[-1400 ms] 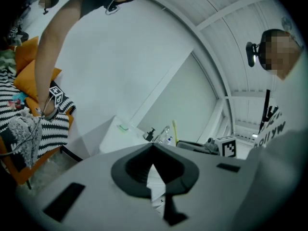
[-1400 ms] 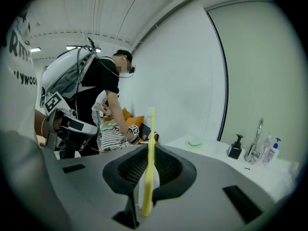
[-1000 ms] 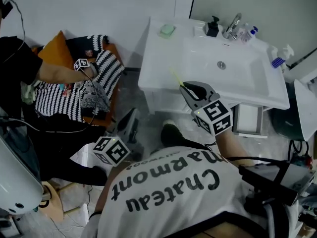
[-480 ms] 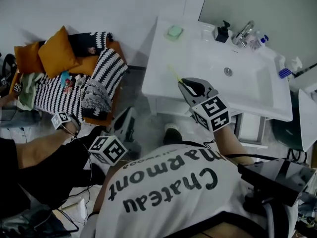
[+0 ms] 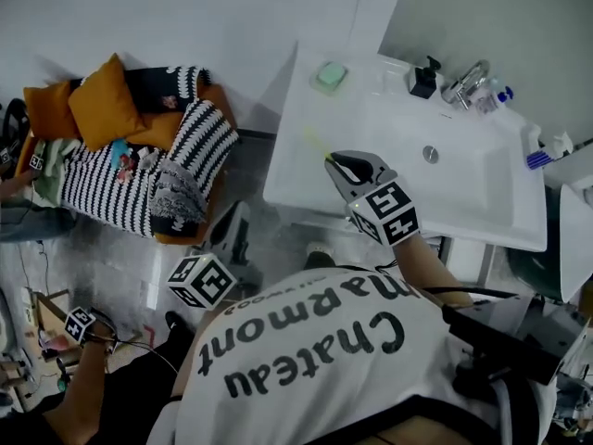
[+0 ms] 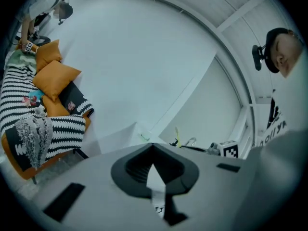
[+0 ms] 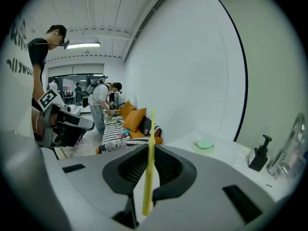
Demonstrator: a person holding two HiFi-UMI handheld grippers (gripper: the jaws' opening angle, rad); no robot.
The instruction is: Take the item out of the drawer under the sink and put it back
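Observation:
My right gripper (image 5: 335,162) hangs over the front left part of the white sink (image 5: 292,160), shut on a thin yellow-green stick (image 5: 315,142) that looks like a toothbrush. The stick juts past the jaws toward the wall. In the right gripper view the stick (image 7: 150,148) stands upright between the dark pads of the right gripper (image 7: 150,153). My left gripper (image 5: 238,222) is held low over the floor, left of the sink cabinet. In its own view the left gripper (image 6: 154,150) has its jaws together with nothing between them. The drawer under the sink is hidden.
On the sink top are a green soap (image 5: 330,74), a black dispenser (image 5: 423,79) and a faucet (image 5: 468,80). A sofa with orange cushions (image 5: 100,108) and a striped blanket (image 5: 125,179) stands at the left. Another person's hand (image 5: 85,327) is at the lower left.
The other person has moved from the sofa down to the lower left corner. My right gripper keeps the stick over the sink's front left. The left gripper has hardly moved.

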